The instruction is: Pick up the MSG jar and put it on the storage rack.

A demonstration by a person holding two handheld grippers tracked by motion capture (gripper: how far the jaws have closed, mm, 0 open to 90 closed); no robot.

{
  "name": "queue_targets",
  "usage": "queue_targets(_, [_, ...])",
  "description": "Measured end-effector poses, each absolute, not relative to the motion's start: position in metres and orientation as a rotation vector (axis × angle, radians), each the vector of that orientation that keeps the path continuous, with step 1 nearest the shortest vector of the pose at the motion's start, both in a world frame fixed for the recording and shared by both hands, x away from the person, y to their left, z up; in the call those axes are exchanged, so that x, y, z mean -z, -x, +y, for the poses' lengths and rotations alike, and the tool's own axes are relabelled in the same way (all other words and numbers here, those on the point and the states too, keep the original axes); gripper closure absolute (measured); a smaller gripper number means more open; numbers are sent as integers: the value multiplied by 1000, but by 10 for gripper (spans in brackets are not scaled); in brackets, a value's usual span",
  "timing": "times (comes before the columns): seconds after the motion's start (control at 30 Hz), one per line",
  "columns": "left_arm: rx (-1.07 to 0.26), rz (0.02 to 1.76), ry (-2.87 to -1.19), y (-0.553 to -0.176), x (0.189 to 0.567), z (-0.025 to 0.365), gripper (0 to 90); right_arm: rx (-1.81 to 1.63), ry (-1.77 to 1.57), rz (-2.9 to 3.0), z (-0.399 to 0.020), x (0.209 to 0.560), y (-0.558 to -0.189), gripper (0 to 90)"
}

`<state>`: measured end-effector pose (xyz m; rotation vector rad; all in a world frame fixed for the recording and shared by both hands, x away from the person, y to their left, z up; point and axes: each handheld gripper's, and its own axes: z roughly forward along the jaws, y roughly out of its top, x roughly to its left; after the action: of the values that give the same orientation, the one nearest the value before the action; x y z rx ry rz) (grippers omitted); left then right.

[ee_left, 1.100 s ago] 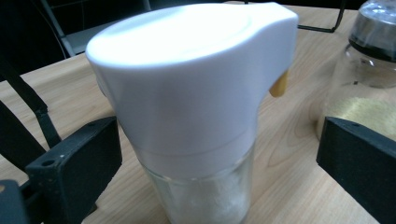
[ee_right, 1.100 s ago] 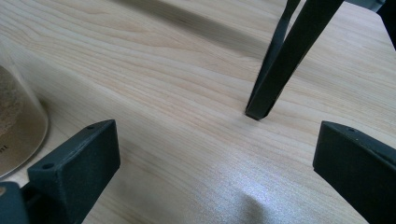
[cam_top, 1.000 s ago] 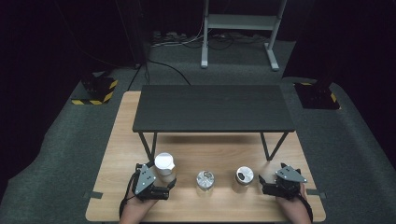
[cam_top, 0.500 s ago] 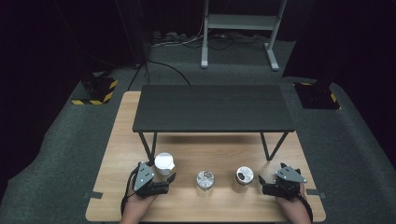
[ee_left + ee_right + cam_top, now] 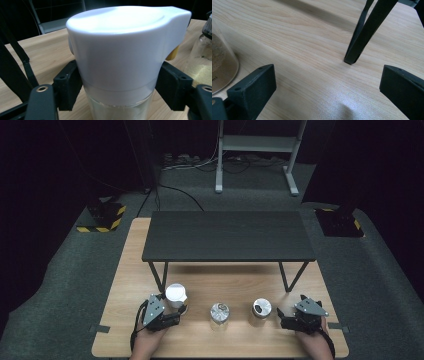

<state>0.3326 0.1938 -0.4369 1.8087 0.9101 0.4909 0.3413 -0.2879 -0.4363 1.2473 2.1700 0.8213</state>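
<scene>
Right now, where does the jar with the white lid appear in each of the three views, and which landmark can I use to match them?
High view: the white-lidded jar stands at the front left of the wooden table, and the left gripper is shut on it.
Left gripper view: it is at centre, between the black jaws.
Right gripper view: it is not in this picture.
Shared landmark: the light wooden tabletop.

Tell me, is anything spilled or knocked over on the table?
No, nothing stands out. The white-lidded jar stands upright between the left gripper's jaws, which have just been closing. The two glass jars stand upright too.
</scene>
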Motion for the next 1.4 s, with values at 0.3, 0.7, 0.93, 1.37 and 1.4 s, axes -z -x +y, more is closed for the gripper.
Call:
queue_targets(0.3, [-470, 927, -1796, -333, 436, 194, 302, -822, -1247, 2171, -288, 436, -341, 1])
queue_targets(0.7, [-460, 946, -1762, -334, 429, 201, 307, -824, -1249, 2173, -288, 436, -342, 1])
queue_targets(0.93, [-483, 929, -1747, -330, 420, 206, 307, -824, -1245, 2174, -288, 436, -341, 1])
queue_targets(1.37, [-518, 915, -1699, -326, 400, 218, 306, -826, -1247, 2174, -288, 436, -341, 1])
queue_targets(1.4, [-518, 915, -1699, -326, 400, 218, 306, -826, -1247, 2174, -288, 436, -341, 1])
